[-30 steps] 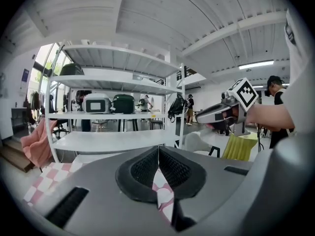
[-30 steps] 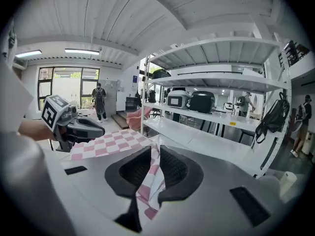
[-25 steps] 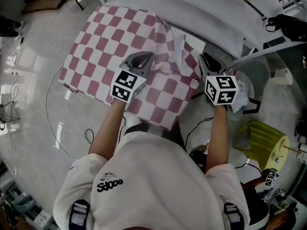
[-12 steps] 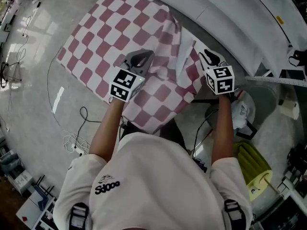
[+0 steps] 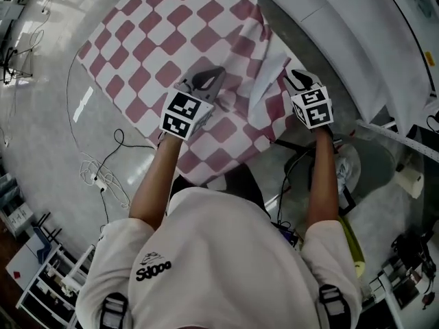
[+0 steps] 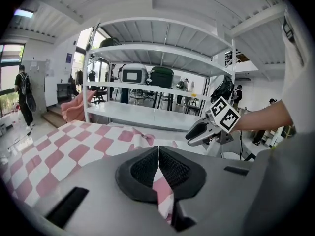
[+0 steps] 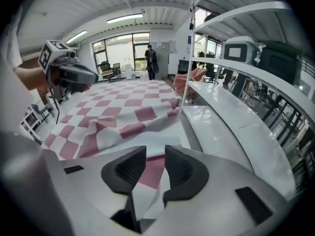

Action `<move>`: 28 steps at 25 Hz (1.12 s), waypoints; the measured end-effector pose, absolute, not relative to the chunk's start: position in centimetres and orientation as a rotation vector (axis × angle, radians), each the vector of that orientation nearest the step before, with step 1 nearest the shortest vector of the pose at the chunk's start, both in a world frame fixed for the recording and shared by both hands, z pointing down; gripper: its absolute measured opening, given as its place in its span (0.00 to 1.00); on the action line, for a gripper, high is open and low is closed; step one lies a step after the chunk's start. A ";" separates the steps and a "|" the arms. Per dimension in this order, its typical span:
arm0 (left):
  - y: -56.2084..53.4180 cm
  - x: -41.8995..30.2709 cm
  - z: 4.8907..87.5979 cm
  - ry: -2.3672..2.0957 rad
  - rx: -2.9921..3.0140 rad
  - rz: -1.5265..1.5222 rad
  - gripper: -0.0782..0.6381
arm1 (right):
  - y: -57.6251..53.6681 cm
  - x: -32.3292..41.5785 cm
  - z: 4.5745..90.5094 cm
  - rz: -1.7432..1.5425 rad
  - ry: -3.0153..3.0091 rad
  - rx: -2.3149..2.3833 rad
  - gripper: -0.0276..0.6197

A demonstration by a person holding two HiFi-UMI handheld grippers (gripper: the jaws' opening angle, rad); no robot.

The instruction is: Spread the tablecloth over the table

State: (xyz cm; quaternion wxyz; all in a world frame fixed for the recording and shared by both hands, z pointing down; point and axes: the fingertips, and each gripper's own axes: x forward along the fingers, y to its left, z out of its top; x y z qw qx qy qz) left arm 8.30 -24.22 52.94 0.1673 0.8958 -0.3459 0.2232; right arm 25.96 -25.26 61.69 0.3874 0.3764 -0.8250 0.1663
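Pink-and-white checked tablecloth (image 5: 158, 53) lay mostly flat ahead of both grippers, its long axis running away from them; by the look of it, the spreading was largely done; only a rumpled, folded-over ridge between the grippers remained to smooth; the left gripper (image 5: 208, 82) was clamped on the near hem; the right gripper (image 5: 296, 81) had just been opening its jaws, cloth hanging loose between them.

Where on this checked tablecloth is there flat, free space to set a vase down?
The pink-and-white checked tablecloth lies flat and bare across its left half, bordered by the grey floor. The right edge by the white shelf is bunched into folds.
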 end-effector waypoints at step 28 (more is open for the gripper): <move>-22.8 6.2 57.1 -0.988 2.448 0.713 0.15 | -24.8 22.4 69.0 0.480 -2.109 0.641 0.18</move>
